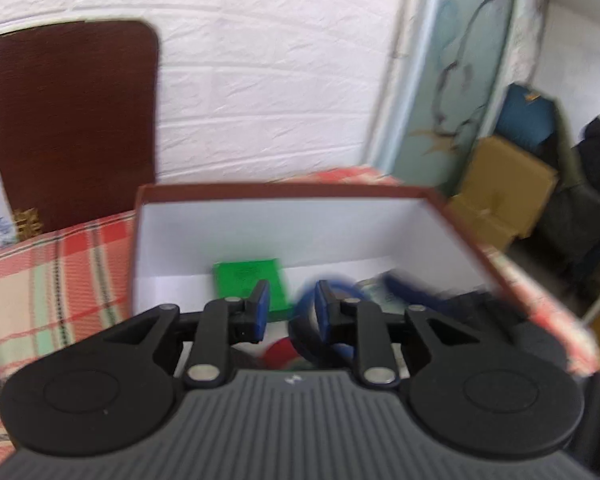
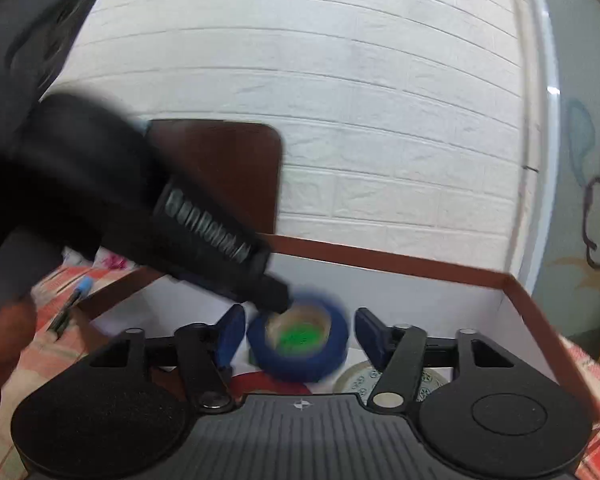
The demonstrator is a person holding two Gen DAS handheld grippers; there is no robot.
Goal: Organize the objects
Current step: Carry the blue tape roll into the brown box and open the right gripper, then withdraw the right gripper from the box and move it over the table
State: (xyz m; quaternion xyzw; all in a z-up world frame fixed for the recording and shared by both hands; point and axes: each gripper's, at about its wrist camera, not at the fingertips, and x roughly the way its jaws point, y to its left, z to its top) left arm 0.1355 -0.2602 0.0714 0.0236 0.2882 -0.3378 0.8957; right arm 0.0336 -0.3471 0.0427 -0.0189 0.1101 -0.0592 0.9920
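A brown-rimmed box with white inner walls (image 1: 260,224) (image 2: 440,292) stands on the checked cloth. Inside it lie a green card (image 1: 248,282) and a blue tape roll (image 2: 300,340), which also shows in the left wrist view (image 1: 340,286). My left gripper (image 1: 288,308) hangs over the box with its jaws a little apart; the roll's rim sits around its right fingertip (image 1: 322,308). In the right wrist view the left gripper's tip (image 2: 276,300) touches the roll's rim. My right gripper (image 2: 296,336) is open, its fingers on either side of the roll and apart from it.
A red round thing (image 1: 280,354) and a patterned round lid (image 2: 356,380) lie in the box. A blue-capped pen (image 2: 70,308) lies on the cloth left of the box. A dark brown board (image 1: 72,120) leans on the white brick wall. Cardboard boxes (image 1: 500,188) stand at the right.
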